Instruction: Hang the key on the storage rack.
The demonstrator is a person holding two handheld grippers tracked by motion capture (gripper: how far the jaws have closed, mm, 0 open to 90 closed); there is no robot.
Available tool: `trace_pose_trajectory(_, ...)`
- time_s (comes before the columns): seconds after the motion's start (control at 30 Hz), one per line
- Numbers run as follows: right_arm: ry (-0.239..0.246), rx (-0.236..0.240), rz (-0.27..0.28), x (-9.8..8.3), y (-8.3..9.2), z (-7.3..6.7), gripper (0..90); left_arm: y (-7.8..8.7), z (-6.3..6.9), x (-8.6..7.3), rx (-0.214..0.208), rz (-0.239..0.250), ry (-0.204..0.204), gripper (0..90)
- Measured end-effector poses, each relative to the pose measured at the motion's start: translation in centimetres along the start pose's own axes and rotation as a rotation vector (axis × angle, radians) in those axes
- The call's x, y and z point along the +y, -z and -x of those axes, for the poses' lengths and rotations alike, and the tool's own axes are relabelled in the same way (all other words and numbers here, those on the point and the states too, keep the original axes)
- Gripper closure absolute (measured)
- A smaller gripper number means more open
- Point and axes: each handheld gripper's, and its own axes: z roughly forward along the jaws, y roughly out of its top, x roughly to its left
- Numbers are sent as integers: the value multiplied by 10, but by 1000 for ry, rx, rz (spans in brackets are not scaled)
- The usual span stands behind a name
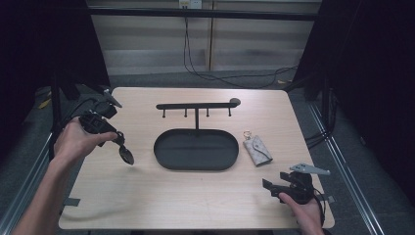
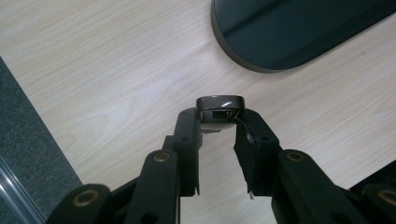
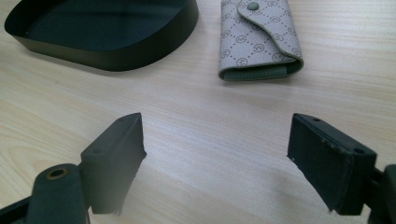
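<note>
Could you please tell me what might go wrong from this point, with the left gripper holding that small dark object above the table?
1. The left gripper pinches the small dark object only at its fingertips, so it might slip and drop onto the table.
2. It hangs beside the black tray, not over it; an early release would likely miss.
3. The right gripper rests open near the key pouch; a careless move could nudge it.
</note>
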Motion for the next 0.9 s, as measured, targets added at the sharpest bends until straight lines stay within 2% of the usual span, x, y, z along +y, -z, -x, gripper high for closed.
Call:
trace_pose_trajectory(0.1, -1, 1, 2, 0, 0, 0, 184, 2, -1, 2, 7, -12, -11, 706)
trace_pose_trajectory(0.2, -1, 0, 0, 0, 0, 0, 184, 3, 3, 5, 27, -15, 8, 706)
trace_pose_trajectory(0.23, -1, 0, 0, 0, 0, 0, 184, 3, 4, 6, 33, -18, 0, 706)
trace_pose_trajectory(0.43, 1, -4, 1, 0, 0, 0, 184, 3, 14, 13, 15, -24, -38, 706)
trace_pose_trajectory(0.63, 2, -4, 0, 0, 0, 0, 184, 6, 21, 20, 31, -32, -35, 706)
trace_pose_trajectory(0.9, 10, -6, -1, 0, 0, -1, 184, 2, 26, 28, 20, -66, -58, 706)
